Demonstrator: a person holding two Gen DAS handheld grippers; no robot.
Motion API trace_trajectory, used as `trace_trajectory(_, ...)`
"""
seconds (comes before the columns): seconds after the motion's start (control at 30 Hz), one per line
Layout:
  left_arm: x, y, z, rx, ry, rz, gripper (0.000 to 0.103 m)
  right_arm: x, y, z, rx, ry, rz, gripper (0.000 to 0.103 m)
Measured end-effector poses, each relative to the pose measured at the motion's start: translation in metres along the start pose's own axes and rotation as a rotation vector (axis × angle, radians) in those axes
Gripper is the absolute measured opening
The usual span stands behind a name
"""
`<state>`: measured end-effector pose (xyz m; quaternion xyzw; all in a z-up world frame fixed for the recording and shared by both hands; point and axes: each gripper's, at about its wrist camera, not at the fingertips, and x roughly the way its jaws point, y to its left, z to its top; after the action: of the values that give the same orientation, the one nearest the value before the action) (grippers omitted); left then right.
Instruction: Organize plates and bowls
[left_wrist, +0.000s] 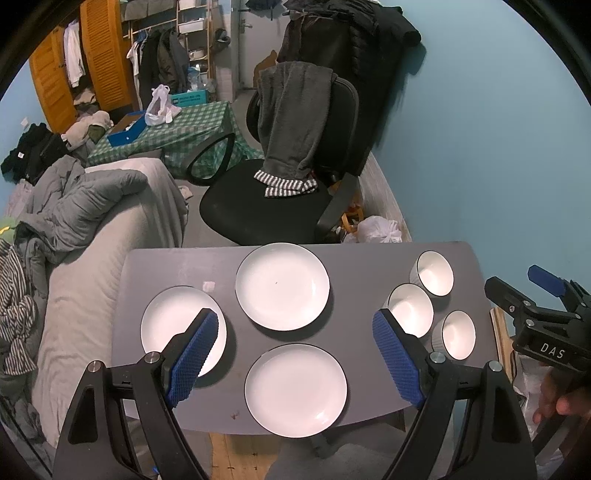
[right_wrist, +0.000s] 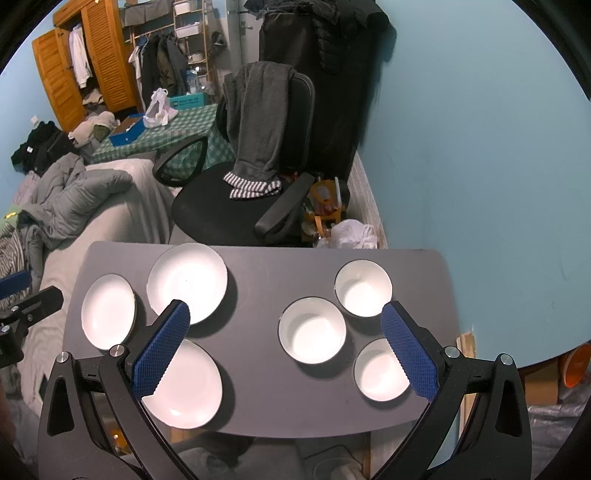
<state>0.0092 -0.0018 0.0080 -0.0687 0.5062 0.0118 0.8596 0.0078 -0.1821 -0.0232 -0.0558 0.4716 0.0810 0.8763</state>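
Left wrist view: left gripper (left_wrist: 295, 345) hangs above the worktop (left_wrist: 362, 254), jaws spread wide, holding nothing.
Right wrist view: right gripper (right_wrist: 286, 345) likewise above the worktop, jaws spread wide, holding nothing.
Plates: three white plates with thin dark rims on the left half of the worktop: left plate (left_wrist: 166, 325), far plate (left_wrist: 282, 286), near plate (left_wrist: 295, 389). All lie flat and apart from one another.
Near plate: its front rim reaches the worktop's near edge and looks to overhang it slightly.
Bowls: three white bowls with dark rims clustered on the right half: far bowl (left_wrist: 435, 273), middle bowl (left_wrist: 413, 308), near bowl (left_wrist: 458, 334). They stand upright and close together; whether the rims touch cannot be told.
Surface: grey, matt, with a small pale mark (left_wrist: 209, 286) between the left and far plates.
Open room: a bare strip runs down the middle between plates and bowls; the near right corner is also bare.
Edges: a bed with grey bedding (left_wrist: 92, 266) lies along the left side; a black office chair (left_wrist: 266, 210) draped with a grey garment stands just beyond the far edge; a blue wall (left_wrist: 480, 147) is on the right.
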Motion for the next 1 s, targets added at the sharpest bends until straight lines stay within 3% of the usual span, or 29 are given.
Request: trace_trajectory(1.0,0.0065,-0.0069,0.0010,0.001,0.007,-0.014,0.087,0.0035,0.0001,0.0023,0.008,-0.002,0.009,0.101)
